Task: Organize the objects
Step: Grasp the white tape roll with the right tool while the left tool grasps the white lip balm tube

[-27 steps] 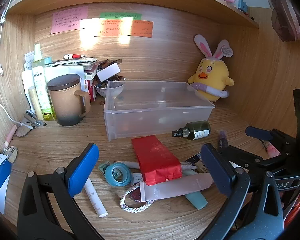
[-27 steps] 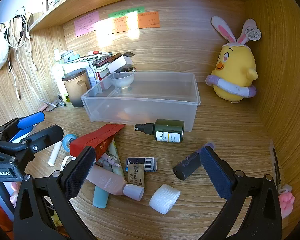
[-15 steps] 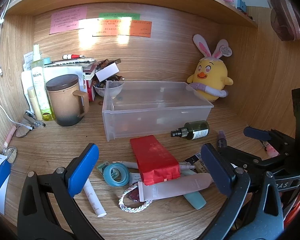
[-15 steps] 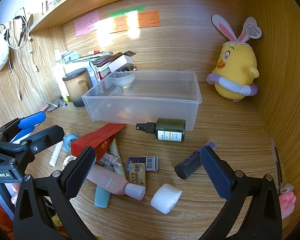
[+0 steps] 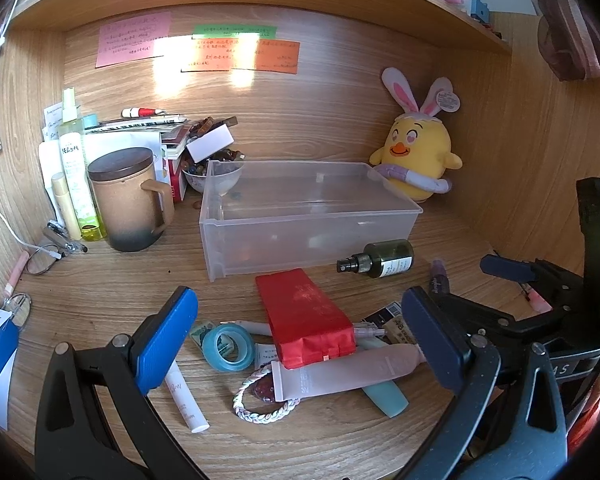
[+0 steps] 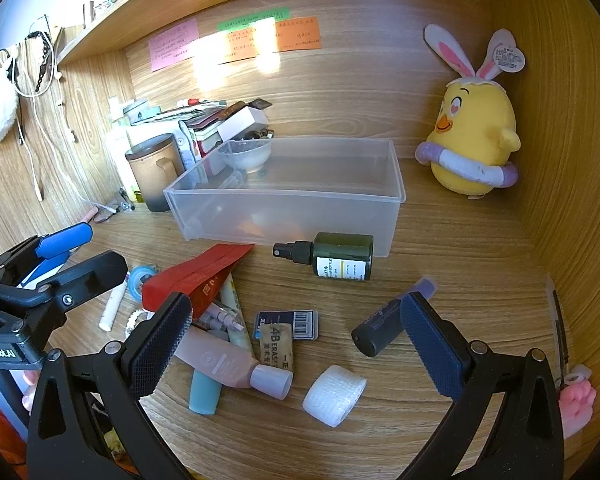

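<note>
The likeliest trouble is in the heap itself: the red pouch [image 5: 306, 318] lies across a pink tube [image 5: 348, 372], a teal tube [image 5: 384, 396] and some pens, so pulling one out could drag or scatter the rest. The green spray bottle [image 6: 336, 256] lies on its side, touching the front wall of the clear bin [image 6: 292, 216], and could roll if nudged (so could the white tape roll [image 6: 334, 394]).

Both tools are spread wide and hold nothing. The left gripper [image 5: 300, 344] hangs over the heap, with the pouch and the blue tape roll [image 5: 228, 346] showing between its fingers and the bin beyond them, apparently empty. The right gripper [image 6: 296, 344] points at the eraser [image 6: 277, 345] and the barcoded card [image 6: 290, 324], while the dark tube [image 6: 380, 326] lies just beside its right finger. Nothing loose is in the bin yet, as far as I can judge.
</note>
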The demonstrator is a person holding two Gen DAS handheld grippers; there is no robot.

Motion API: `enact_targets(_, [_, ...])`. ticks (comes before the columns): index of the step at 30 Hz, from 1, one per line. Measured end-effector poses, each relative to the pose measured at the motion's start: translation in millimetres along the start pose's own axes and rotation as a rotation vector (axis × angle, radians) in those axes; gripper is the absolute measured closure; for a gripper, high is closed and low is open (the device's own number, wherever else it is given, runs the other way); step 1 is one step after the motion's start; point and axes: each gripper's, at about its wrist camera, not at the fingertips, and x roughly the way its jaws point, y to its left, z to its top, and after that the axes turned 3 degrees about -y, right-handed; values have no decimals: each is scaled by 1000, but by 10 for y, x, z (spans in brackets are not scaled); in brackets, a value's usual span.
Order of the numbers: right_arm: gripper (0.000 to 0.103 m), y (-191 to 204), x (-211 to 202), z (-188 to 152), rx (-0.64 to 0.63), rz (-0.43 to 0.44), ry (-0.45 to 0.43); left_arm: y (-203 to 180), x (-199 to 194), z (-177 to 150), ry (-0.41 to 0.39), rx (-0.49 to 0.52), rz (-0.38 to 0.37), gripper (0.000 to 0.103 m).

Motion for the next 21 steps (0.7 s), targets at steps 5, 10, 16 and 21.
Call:
enact_targets(5, [0,-2,-8,-2,0,-2,-2,28,-24,0,-11,-8,-8,0])
enact_targets(10, [0,3,-22,-7,-9,-9,-6,84,-76,3,-15,-15,-11,7])
enact_targets(16, [0,-13,-107,-12,-23,-53,-42,264,-115,-15,15,-26,30,14])
enact_targets(21, [6,-160,-218,-14,7,-110,-66,526,-107,-66,55,-44,126,16])
